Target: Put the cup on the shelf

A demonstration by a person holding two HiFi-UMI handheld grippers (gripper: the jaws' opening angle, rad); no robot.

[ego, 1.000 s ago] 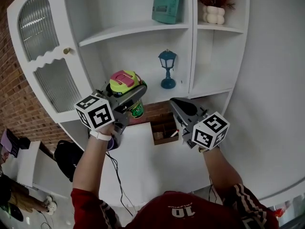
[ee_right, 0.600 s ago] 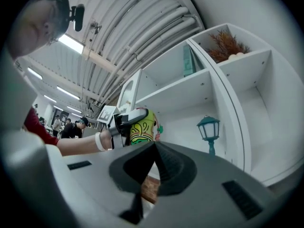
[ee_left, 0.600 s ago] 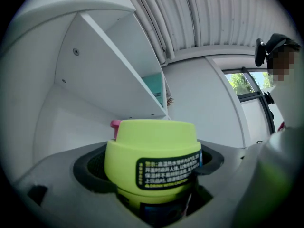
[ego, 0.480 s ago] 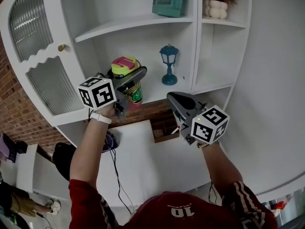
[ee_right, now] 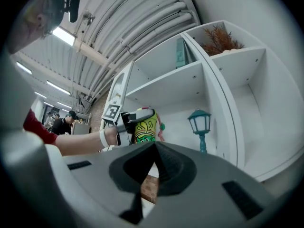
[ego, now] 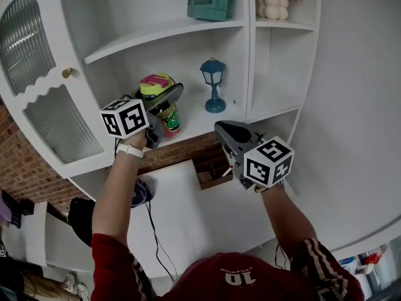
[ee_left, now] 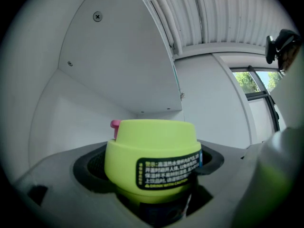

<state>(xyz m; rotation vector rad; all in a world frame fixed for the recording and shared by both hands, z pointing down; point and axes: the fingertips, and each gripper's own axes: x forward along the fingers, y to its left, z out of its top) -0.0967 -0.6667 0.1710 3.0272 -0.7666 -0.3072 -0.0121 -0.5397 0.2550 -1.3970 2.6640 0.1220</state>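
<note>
Overhead, the left gripper (ego: 170, 102) holds a printed cup with a lime-green lid and pink tab (ego: 155, 84) at the front edge of the white cabinet's lower shelf (ego: 203, 121), left of a small blue lantern ornament (ego: 213, 86). The right gripper (ego: 220, 128) hovers above the white worktop (ego: 188, 212). Left gripper view: the jaws clamp the cup just below its lid. Right gripper view: the jaws are pressed together, nothing between them.

This is a home-like corner inside an industrial hall. The white shelf cabinet (ego: 250, 55) holds a lantern ornament (ego: 213, 83), but bare pipes (ee_right: 142, 20) and strip lights (ee_right: 61, 34) run overhead.
</note>
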